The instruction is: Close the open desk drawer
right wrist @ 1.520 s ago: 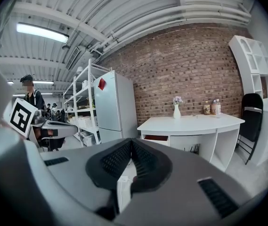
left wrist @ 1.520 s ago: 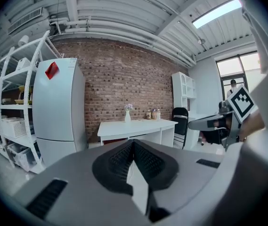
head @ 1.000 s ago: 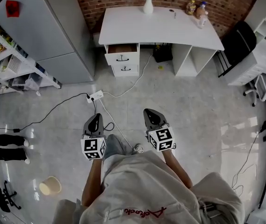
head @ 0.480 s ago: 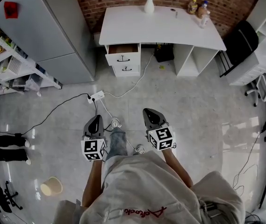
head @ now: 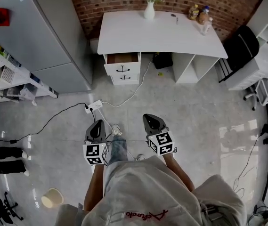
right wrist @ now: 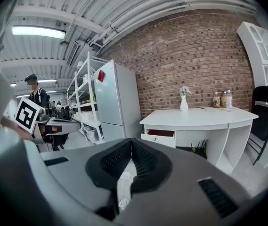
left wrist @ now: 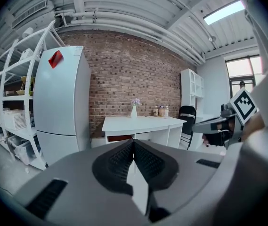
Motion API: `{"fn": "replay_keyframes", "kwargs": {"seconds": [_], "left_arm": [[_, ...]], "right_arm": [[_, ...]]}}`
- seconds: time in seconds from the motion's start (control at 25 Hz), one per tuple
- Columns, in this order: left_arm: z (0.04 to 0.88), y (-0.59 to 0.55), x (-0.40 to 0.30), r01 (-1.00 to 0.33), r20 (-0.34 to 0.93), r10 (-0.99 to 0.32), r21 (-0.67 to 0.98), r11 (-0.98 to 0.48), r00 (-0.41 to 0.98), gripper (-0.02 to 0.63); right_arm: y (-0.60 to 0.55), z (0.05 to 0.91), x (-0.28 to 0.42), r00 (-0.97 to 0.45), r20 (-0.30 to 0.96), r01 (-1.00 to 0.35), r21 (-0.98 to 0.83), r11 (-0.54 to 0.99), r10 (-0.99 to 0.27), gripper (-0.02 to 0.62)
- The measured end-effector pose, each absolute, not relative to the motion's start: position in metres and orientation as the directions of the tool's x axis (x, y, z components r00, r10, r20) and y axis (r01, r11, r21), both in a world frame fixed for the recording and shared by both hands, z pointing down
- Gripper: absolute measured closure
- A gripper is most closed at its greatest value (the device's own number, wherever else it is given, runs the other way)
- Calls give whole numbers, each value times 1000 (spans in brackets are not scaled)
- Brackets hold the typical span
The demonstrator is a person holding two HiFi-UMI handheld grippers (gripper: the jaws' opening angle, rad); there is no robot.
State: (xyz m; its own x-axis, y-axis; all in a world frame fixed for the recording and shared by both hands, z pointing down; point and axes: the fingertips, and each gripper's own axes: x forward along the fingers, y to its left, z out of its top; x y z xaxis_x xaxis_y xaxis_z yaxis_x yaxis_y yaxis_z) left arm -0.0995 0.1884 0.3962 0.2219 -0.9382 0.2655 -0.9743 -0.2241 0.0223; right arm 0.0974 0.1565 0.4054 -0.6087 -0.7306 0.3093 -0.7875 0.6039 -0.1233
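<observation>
Head view: both grippers are seen above the tiled floor (head: 197,112), well apart from the white desk (head: 162,32).
Left gripper (head: 97,124): jaws are pressed together at the tips; nothing is held or touched.
Drawer (head: 122,59): the top one on the desk's left side is seen pulled out, its brown inside exposed.
Right gripper (head: 149,118): jaws are likewise closed tip to tip; nothing is gripped.

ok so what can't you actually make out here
Open drawer, inside: too small in the head view; its front panel hides most in the right gripper view.
Jars, labels: too small in every view.
Lower drawer: behind the left gripper in its own view.
</observation>
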Motion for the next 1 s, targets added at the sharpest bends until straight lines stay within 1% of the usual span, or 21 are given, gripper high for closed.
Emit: {"fn": "replay_keyframes", "kwargs": {"seconds": [0.24, 0.72, 1.0], "left_arm": [[407, 124, -127, -971, 275, -931, 54, -232, 238, 594], [395, 6, -190, -951, 282, -908, 73, -302, 310, 594], [404, -52, -210, -933, 298, -884, 105, -345, 360, 594]], "right_arm": [[98, 412, 69, -597, 344, -791, -104, 603, -725, 578], [-15, 393, 5, -553, 371, -820, -87, 565, -746, 578], [-66, 396, -20, -522, 414, -834, -63, 548, -746, 578]]}}
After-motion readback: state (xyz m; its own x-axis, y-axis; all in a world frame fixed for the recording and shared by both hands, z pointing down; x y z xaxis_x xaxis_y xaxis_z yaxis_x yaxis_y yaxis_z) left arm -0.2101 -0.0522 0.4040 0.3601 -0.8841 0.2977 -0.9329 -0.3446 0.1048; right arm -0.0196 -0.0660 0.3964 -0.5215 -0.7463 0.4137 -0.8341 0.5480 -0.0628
